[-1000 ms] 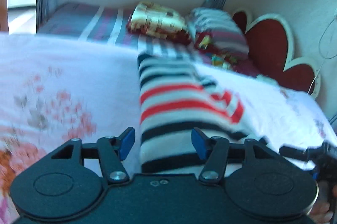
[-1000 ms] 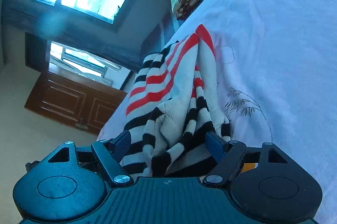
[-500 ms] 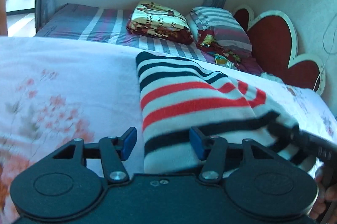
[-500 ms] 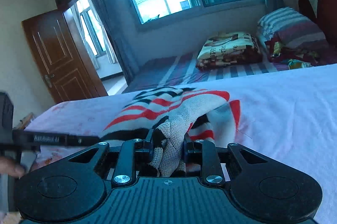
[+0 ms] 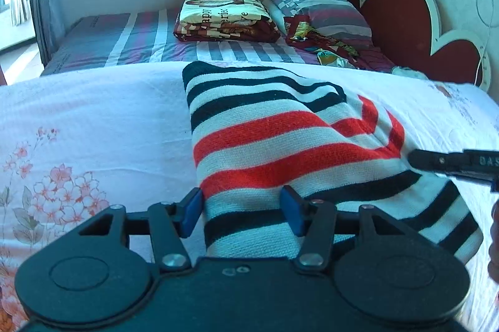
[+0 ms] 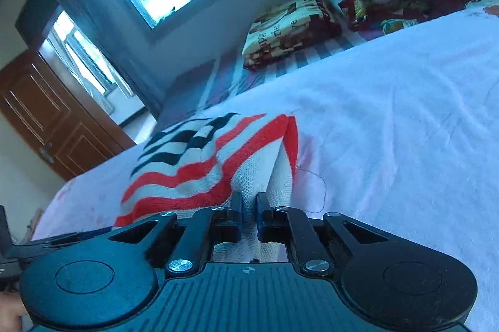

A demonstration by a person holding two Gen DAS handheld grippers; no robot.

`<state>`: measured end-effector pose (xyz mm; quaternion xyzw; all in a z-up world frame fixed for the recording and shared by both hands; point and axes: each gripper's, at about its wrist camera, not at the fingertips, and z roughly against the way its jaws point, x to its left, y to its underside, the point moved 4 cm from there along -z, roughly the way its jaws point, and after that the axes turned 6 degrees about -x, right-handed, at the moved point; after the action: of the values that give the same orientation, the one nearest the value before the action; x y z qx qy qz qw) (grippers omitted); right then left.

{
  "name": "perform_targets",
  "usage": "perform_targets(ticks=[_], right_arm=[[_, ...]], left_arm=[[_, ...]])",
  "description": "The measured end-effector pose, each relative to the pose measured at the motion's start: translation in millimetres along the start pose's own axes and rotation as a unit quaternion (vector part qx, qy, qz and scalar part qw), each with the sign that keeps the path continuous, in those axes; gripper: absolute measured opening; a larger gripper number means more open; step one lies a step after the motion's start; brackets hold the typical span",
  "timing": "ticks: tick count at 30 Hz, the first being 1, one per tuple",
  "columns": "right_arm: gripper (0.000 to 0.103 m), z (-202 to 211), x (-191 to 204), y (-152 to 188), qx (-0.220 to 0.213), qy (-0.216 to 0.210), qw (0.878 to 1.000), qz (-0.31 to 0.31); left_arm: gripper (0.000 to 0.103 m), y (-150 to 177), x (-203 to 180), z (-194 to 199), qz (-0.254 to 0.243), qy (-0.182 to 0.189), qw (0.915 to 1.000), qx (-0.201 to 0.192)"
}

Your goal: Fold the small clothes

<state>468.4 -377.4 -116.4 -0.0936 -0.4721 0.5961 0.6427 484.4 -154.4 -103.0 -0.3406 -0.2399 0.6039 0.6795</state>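
Note:
A knit sweater [image 5: 280, 144] striped in black, red and white lies folded lengthwise on the pink floral sheet [image 5: 93, 129]. My left gripper [image 5: 241, 212] stands open over its near end: one blue pad beside the left edge, the other resting on the knit. In the right wrist view, my right gripper [image 6: 248, 215] is closing, its pads pinching a fold of white fabric at the right side of the sweater [image 6: 193, 176]. The right gripper's fingers [image 5: 436, 163] also show in the left wrist view, coming in from the right edge.
Behind the sheet lie a folded printed blanket [image 5: 224, 17], a striped pillow [image 5: 318, 4] and a red heart headboard [image 5: 405, 20]. A brown door [image 6: 46, 119] stands at the far left. Part of a hand [image 5: 494, 238] shows at the right edge.
My right gripper went from wide open around bunched fabric to closed on a fold, and its view rolled. The sweater now lies flatter. The left gripper shifted slightly.

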Motion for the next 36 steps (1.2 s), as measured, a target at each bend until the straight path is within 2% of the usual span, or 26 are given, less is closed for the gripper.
perform_targets(ticks=[5, 9, 13, 16, 19, 22, 24, 28, 29, 30, 31, 34, 36], right_arm=[[0.008, 7, 4, 6, 0.004, 0.011, 1.0, -0.006], [0.008, 45, 34, -3, -0.018, -0.017, 0.999, 0.038], [0.008, 60, 59, 21, -0.002, -0.025, 0.994, 0.102], [0.008, 49, 61, 51, 0.03, 0.007, 0.988, 0.154], [0.008, 42, 52, 67, 0.036, 0.017, 0.987, 0.157], [0.008, 39, 51, 74, 0.038, 0.024, 0.985, 0.169], [0.008, 40, 51, 78, 0.037, 0.026, 0.983, 0.175], [0.008, 44, 52, 74, 0.037, 0.026, 0.985, 0.169], [0.008, 51, 55, 68, 0.025, 0.022, 0.986, 0.163], [0.008, 60, 60, 59, 0.007, 0.012, 0.987, 0.161], [0.008, 64, 66, 53, -0.004, 0.005, 0.986, 0.164], [0.008, 56, 77, 46, -0.008, 0.009, 0.984, 0.18], [0.008, 38, 76, 52, 0.02, 0.021, 0.981, 0.192]], left_arm=[[0.053, -4, -9, -1, -0.037, -0.008, 0.9993, 0.01], [0.047, -2, 8, 24, 0.001, 0.024, 0.9996, -0.013], [0.047, 20, 7, 48, 0.007, 0.035, 0.9991, -0.022], [0.047, 38, 8, 54, 0.017, 0.031, 0.9993, -0.012], [0.049, 54, 11, 54, 0.024, 0.022, 0.9995, -0.003], [0.05, 60, 20, 56, 0.047, 0.024, 0.9986, -0.005], [0.05, 62, 20, 56, 0.045, 0.02, 0.9988, -0.006], [0.052, 63, 18, 59, 0.035, 0.01, 0.9993, -0.002], [0.057, 59, 18, 61, 0.033, 0.003, 0.9995, 0.001], [0.066, 55, 15, 66, 0.025, -0.014, 0.9996, -0.003], [0.068, 51, 13, 70, 0.014, -0.02, 0.9996, -0.012], [0.067, 47, 4, 68, 0.0, -0.019, 0.9997, -0.012], [0.067, 49, 0, 62, -0.008, -0.023, 0.9997, -0.003]])
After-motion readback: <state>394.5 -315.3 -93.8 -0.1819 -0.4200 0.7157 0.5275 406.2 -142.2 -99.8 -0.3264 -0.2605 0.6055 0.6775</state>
